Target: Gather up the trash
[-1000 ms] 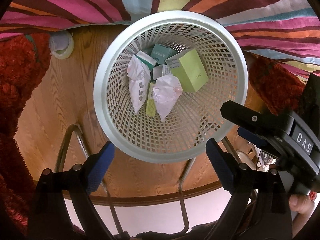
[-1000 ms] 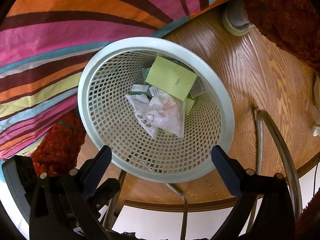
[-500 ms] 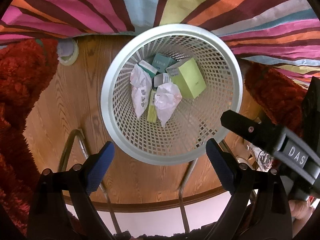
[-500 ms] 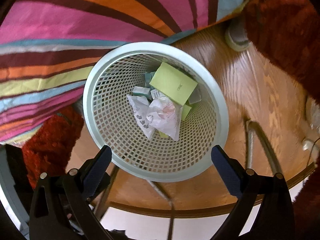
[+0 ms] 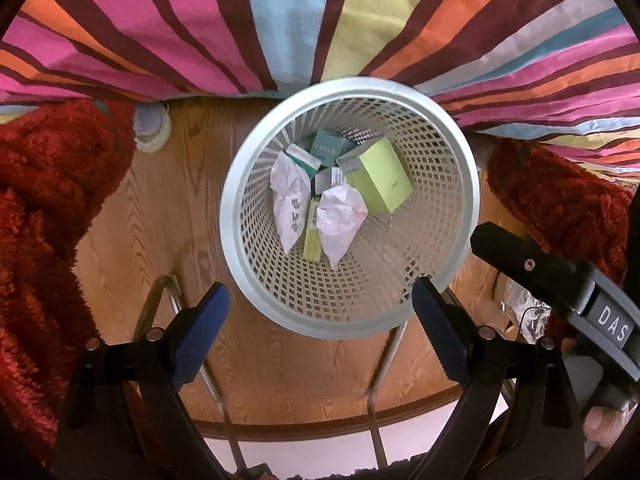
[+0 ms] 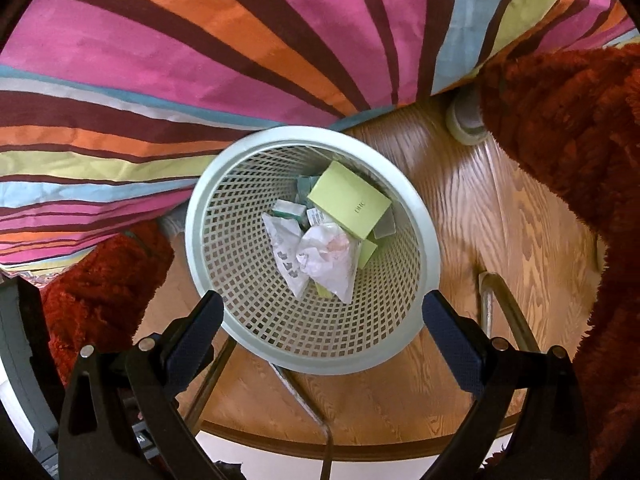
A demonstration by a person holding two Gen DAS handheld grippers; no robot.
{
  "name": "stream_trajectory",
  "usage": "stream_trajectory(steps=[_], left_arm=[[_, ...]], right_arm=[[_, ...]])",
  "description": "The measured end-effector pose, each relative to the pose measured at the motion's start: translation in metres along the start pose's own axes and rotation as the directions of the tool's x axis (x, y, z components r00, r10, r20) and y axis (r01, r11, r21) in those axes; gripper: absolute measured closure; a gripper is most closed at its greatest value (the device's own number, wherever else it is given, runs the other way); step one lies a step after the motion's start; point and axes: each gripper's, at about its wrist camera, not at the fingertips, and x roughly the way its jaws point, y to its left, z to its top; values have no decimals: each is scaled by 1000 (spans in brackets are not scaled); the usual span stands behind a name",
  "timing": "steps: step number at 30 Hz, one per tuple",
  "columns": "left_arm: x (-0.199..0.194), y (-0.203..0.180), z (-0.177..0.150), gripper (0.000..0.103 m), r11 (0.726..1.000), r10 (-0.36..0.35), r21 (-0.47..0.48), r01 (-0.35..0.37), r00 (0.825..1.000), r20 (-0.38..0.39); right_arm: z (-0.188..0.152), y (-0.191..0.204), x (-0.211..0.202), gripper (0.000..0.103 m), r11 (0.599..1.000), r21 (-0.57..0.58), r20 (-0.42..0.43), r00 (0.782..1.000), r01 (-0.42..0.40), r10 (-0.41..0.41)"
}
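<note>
A white mesh wastebasket (image 5: pixel 256 280) (image 6: pixel 416 208) stands on the wooden floor next to a striped bedcover. Inside lie a light green box (image 5: pixel 380 174) (image 6: pixel 349 205), a teal box (image 5: pixel 330 148), crumpled white papers (image 5: pixel 340 216) (image 6: pixel 324 256) and a small yellow-green pack (image 5: pixel 313 236). My left gripper (image 5: pixel 320 328) is open and empty, high above the basket's near rim. My right gripper (image 6: pixel 323 330) is open and empty, also above the near rim. The right gripper's black body shows in the left wrist view (image 5: pixel 560 288).
The striped bedcover (image 5: pixel 280 20) (image 6: pixel 200 60) hangs behind the basket. Red shaggy rugs lie on the left (image 5: pixel 44 208) and on the right (image 5: pixel 560 200) (image 6: pixel 580 152). Chrome chair legs (image 5: pixel 160 304) (image 6: pixel 504 312) stand near. A roll of tape (image 5: pixel 154 130) (image 6: pixel 466 120) lies on the floor.
Both grippers have risen away from the basket, which now looks smaller and farther. More bedcover and rug are in view. Both grippers stay open.
</note>
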Motion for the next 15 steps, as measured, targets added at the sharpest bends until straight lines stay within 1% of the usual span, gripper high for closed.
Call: stream_trajectory(steps=[5,9,15], left_arm=[[-6,-2,-2,13,1000,4,14,-4,1000,24],[-11,-3,-4,13,1000,-1,23,0,999,41],[-23,-5,-8,13,1000,-9,28,6,996,90]], right_arm=[[-3,3,-11,8,1000,-18,42,999,-1,2],[-5,5,-18,8,998,-29,61,997,-48,49],[-8,5,-28,8,998,-45,92,995,-44,48]])
